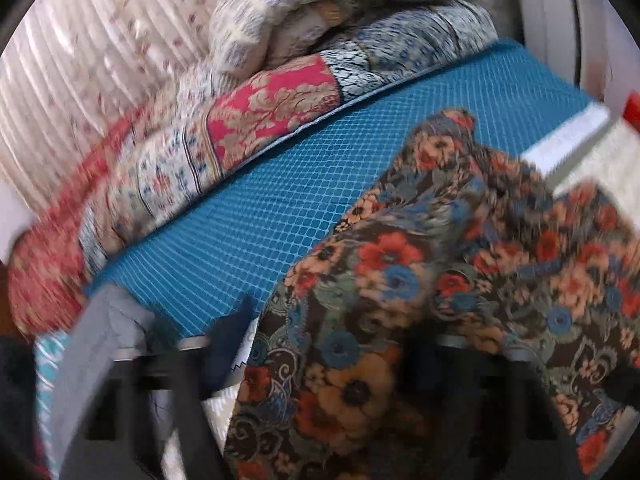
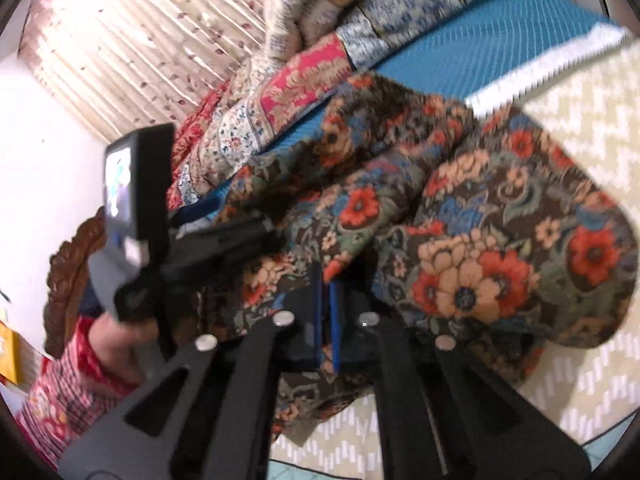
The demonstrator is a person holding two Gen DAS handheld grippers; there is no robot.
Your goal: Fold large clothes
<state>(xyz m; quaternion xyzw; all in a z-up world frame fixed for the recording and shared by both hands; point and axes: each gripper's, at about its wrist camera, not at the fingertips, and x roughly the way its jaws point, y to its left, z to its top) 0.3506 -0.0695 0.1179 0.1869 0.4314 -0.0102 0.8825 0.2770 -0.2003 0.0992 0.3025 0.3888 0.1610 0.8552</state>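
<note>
Person's mid-fold on a big floral garment (image 2: 460, 208), dark brown with orange and blue flowers, lifted off the bed and bunched between the two tools. The right gripper (image 2: 329, 320) has its blue pads pinched almost together with a bit of that fabric caught in them. The left gripper (image 1: 320, 344) is trickier: cloth drapes right over it, so I can't tell how wide the fingers are or if they've got a real hold. Both views are smeary too.

If it were me, I'd pull the two held points apart first so the cloth hangs flat, then lay it down on the bare teal mattress cover (image 1: 280, 184).

Room-wise: a heap of patchwork quilts (image 1: 248, 120) along the back, pleated curtains (image 2: 132, 32) behind, and a cream zigzag sheet (image 2: 580, 120) nearer the edge.
</note>
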